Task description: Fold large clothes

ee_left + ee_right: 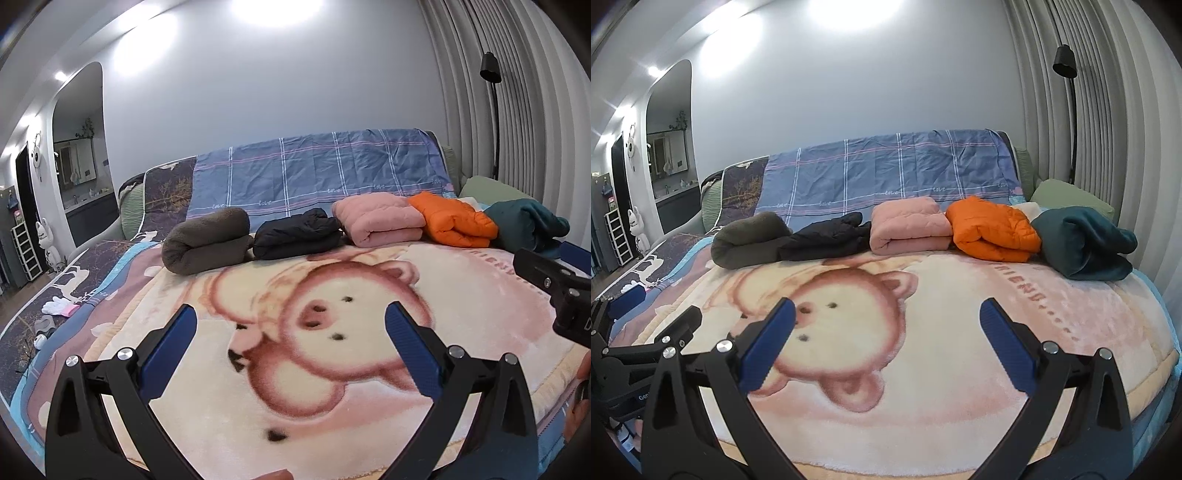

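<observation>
Right wrist: five folded garments (910,225), blanket (960,332).

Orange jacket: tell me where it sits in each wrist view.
Left wrist: orange jacket right of centre, between the pink bundle and the teal bundle.
Right wrist: orange jacket just right of centre, same neighbours.
Shared landmark: blue plaid sheet behind it.

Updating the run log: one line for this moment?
left gripper open | right gripper open | both empty over blanket | five folded garments at headboard
</observation>
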